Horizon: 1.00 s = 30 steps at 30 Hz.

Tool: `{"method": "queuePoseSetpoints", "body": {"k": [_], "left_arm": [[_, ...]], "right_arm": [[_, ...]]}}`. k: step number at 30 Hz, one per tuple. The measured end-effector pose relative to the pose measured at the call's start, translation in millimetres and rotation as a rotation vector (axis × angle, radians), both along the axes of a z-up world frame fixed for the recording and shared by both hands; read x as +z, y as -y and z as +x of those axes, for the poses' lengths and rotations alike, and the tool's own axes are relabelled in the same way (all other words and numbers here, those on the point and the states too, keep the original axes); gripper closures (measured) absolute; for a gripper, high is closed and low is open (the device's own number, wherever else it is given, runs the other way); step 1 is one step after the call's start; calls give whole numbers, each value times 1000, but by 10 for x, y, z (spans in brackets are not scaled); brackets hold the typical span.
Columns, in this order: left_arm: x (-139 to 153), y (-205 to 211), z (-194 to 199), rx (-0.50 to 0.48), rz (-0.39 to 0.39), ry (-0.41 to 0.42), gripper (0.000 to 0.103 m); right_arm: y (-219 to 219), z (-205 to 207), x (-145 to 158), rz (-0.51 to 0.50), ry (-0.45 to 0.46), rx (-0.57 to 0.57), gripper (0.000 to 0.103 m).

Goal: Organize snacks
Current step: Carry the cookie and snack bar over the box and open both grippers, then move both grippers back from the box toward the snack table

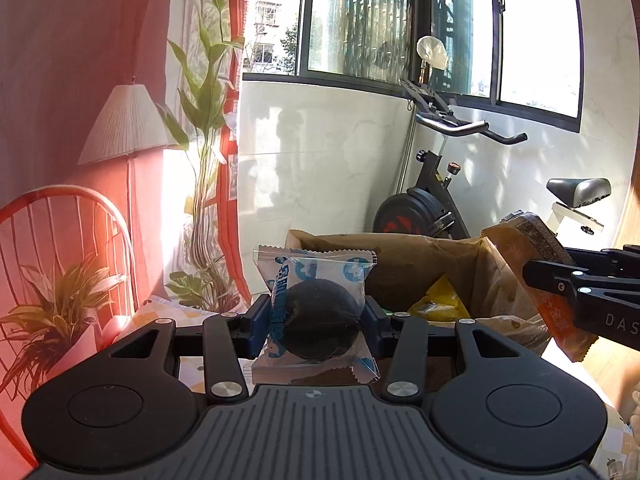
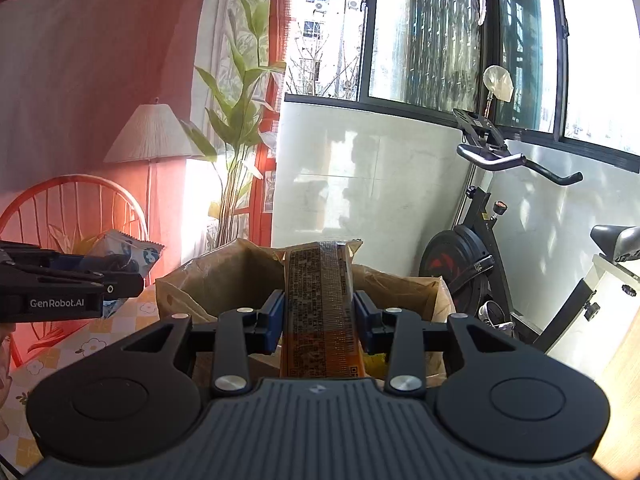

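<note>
In the left wrist view, a red arched wire chair back [image 1: 60, 216] fills the lower left of the frame, with a leafy potted plant [image 1: 52, 312] in front of it. Above them stands a pleated white floor lamp [image 1: 126, 124] against a red wall, and a tall green bamboo-like plant [image 1: 206, 120] rises beside a red-trimmed curtain. At lower centre, the left tongs [image 1: 316, 320] are closed on a clear plastic packet with blue print holding a round dark cookie [image 1: 316, 312], upright between the blue pads. Just behind it gapes an open brown paper bag [image 1: 400, 268], with a yellow wrapper [image 1: 444, 300] showing inside. A black exercise bike [image 1: 436, 200] stands by the white tiled wall under the windows. At the right edge, the right tongs [image 1: 560, 276] grip a long orange snack bar wrapper [image 1: 536, 248], tilted over the bag's right side.

In the right wrist view, the left tongs [image 2: 120, 276] enter at middle left with the cookie packet [image 2: 132, 252], over a surface covered in a yellow and white checked flower-print cloth [image 2: 100, 340]. At centre, the right tongs [image 2: 320, 316] are clamped on the orange wrapper [image 2: 320, 304], its printed back facing the camera, directly above the bag's mouth [image 2: 224, 280].
</note>
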<state>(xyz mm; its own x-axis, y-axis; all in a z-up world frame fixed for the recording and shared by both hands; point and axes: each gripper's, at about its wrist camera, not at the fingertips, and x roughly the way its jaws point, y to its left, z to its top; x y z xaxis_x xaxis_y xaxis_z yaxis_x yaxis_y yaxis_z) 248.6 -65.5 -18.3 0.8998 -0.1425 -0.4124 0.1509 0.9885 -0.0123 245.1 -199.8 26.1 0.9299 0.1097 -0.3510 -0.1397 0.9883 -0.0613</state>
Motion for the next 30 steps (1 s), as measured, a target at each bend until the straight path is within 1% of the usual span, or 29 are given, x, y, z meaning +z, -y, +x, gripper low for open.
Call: {"method": "queuePoseSetpoints", "body": {"k": [3, 5, 8, 11, 16, 18, 19, 20, 21, 22, 23, 25, 28, 30], "left_arm": [[81, 115, 162, -19, 1, 5, 53], [91, 176, 313, -40, -13, -13, 53], [84, 306, 508, -48, 18, -14, 53], [57, 431, 776, -54, 34, -40, 53], [-83, 531, 1161, -21, 57, -96, 53], [-139, 563, 1213, -22, 81, -91, 52], [-150, 569, 1221, -25, 84, -85, 49], [-152, 571, 1214, -29, 84, -82, 39], [-153, 576, 1217, -31, 83, -81, 31], [-155, 579, 1209, -33, 85, -79, 31], [-140, 563, 1196, -42, 90, -79, 31], [-136, 537, 1174, -52, 87, -89, 31], [-111, 440, 1130, -53, 53, -125, 31], [-86, 324, 1043, -55, 31, -144, 31]], "right_arm": [[114, 226, 64, 9, -21, 27, 65], [188, 324, 82, 18, -8, 36, 65], [267, 519, 65, -6, -15, 15, 65], [334, 722, -22, -1, -39, 2, 65], [433, 1039, -270, 37, -119, -17, 65], [479, 1115, -367, 53, -156, -25, 65], [499, 1139, -404, 65, -169, -26, 64], [513, 1148, -430, 73, -174, -30, 63], [536, 1150, -448, 87, -174, -32, 62], [555, 1144, -453, 97, -176, -29, 60], [567, 1132, -452, 102, -177, -29, 53], [579, 1077, -425, 108, -170, -23, 52], [573, 982, -359, 102, -165, -10, 52], [569, 867, -305, 107, -157, 3, 49]]}}
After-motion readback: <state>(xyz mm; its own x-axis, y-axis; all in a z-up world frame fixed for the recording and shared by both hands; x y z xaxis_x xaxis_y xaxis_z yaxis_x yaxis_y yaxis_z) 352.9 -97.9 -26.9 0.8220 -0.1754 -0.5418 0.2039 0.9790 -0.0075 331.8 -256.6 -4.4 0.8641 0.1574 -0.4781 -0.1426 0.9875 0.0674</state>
